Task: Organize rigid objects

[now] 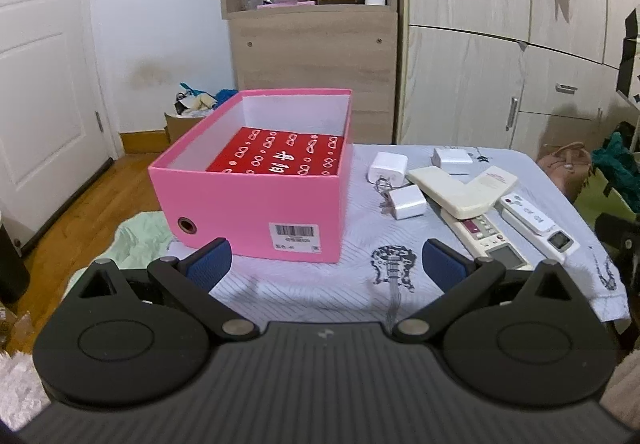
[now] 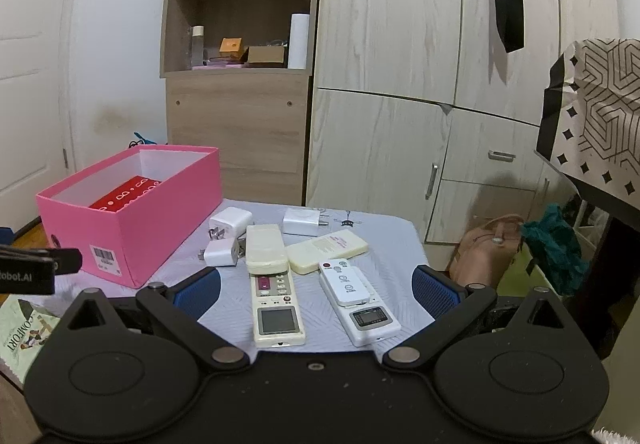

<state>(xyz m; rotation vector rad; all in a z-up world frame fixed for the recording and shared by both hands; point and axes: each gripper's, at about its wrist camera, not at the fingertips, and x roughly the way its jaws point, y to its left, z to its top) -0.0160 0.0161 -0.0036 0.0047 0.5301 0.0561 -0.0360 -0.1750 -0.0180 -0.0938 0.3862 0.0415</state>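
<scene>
A pink box (image 1: 256, 204) (image 2: 132, 228) stands open on the cloth-covered table, with a red patterned box (image 1: 280, 158) (image 2: 128, 196) lying inside. To its right lie several remotes: a cream one with a screen (image 2: 276, 296) (image 1: 486, 240), a white one (image 2: 356, 304) (image 1: 536, 220) and two cream ones (image 2: 266, 248) (image 2: 328, 250). Three white chargers (image 2: 230, 222) (image 2: 220, 254) (image 2: 302, 222) sit between box and remotes. My left gripper (image 1: 326, 264) hangs open before the box, holding nothing. My right gripper (image 2: 316, 288) is open just short of the two near remotes.
A wooden shelf unit (image 2: 240, 84) and a wardrobe (image 2: 400, 84) stand behind the table. A patterned paper bag (image 2: 596, 104) rises at the right, with a brown bag (image 2: 488, 248) below. A booklet (image 2: 24, 336) lies at the left edge. The left gripper's body (image 2: 36, 268) shows in the right wrist view.
</scene>
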